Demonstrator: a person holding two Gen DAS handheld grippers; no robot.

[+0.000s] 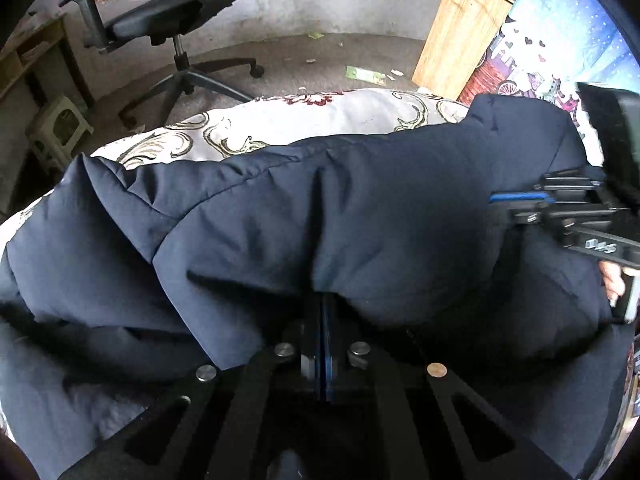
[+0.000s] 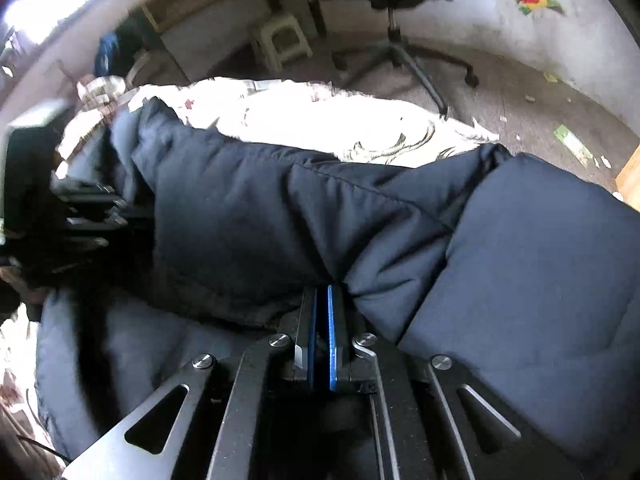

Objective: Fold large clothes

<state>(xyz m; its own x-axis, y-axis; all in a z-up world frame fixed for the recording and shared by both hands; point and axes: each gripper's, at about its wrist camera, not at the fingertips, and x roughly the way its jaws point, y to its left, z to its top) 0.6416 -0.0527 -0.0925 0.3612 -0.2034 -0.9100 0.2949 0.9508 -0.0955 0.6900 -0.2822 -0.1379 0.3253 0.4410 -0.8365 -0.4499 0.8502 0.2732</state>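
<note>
the coat (image 1: 360, 216) is a dark navy padded thing, lying in a thick roll across the middle of both frames on a pale patterned bed (image 1: 248, 128). the left gripper (image 1: 322, 308), at lower centre of its own frame, has its jaws together, clamped on a pinch of the coat's near edge; the cloth bulges over the tips. the right gripper (image 2: 322, 300), lower centre of its frame, is likewise closed on a fold of the same edge, with a puffy quilted panel swelling to its right. each gripper also shows at the far side edge of the other's frame, so they hold the coat well apart.

by the look of it, the coat is soft, bulky and springy: it likely puffs back after pressing and will not hold a crisp crease. the shell looks smooth and may slip, so a deep pinch through shell and padding, at a seam or hem, seems safest. with two holds spread along one edge it should carry evenly, though the loose middle may sag.
</note>
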